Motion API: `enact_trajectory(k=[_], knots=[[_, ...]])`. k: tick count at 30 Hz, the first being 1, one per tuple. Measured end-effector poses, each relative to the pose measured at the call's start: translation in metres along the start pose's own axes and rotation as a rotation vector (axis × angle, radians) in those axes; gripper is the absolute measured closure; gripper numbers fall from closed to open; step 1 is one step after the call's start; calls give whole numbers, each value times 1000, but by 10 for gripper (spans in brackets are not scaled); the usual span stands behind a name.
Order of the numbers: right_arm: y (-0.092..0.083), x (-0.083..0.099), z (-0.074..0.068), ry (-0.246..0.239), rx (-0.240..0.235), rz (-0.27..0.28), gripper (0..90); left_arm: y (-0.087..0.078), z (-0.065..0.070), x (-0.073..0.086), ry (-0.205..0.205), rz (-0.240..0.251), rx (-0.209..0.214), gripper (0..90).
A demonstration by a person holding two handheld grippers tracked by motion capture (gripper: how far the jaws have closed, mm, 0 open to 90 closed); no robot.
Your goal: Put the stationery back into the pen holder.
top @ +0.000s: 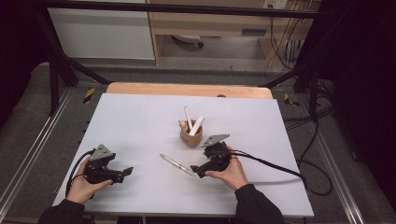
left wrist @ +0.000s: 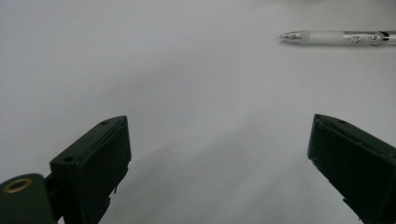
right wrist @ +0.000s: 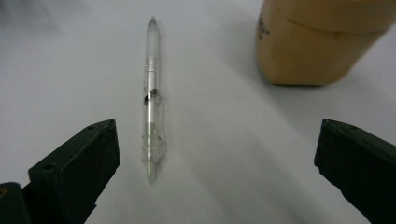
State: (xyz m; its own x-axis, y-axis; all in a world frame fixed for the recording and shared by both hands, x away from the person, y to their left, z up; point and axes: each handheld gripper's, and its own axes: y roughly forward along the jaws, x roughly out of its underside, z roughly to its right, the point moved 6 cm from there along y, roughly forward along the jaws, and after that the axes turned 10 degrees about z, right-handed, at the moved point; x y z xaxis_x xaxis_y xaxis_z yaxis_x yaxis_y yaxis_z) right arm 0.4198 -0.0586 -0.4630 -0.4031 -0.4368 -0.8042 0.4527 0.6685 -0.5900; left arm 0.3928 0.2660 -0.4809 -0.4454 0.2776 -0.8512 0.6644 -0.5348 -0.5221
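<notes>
**Pen lies free on the sheet, both grippers wide and empty**

The white table (top: 140, 121) has bare surface on all sides of the pen (top: 176, 164), which lies flat near the middle of the near half, slanting from upper left to lower right in the high view. Its closest neighbour is the wooden cup (top: 191, 136), just beyond and to the right, standing upright with white sticks (top: 196, 125) leaning out of it; pen and cup are apart. The left half of the sheet is open, and the table's near edge lies well behind both hands.

The right gripper (top: 198, 171) sits just at the pen's lower end, jaws spread wide with nothing between the pads; in the right gripper view the pen (right wrist: 152, 98) runs away from the jaws, nearer the left one, with the cup (right wrist: 322, 42) at upper right. The left gripper (top: 127, 173) rests near the left front, jaws wide and empty, well apart from the pen (left wrist: 338, 37).

The pen is clear and frosted plastic, with a pointed tip and a dark band at mid-barrel
</notes>
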Motion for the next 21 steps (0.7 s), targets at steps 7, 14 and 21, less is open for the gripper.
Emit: enact_trajectory(k=[7, 14, 21], knots=[[21, -16, -19, -32, -35, -8, 32, 1, 0, 1, -2, -4, -2, 50], [39, -32, -33, -39, -71, -17, 108, 2, 2, 2, -1, -11, -1, 46], [58, -42, -41, -66, -102, -45, 254, 4, 3, 4, 2, -20, 4, 46]])
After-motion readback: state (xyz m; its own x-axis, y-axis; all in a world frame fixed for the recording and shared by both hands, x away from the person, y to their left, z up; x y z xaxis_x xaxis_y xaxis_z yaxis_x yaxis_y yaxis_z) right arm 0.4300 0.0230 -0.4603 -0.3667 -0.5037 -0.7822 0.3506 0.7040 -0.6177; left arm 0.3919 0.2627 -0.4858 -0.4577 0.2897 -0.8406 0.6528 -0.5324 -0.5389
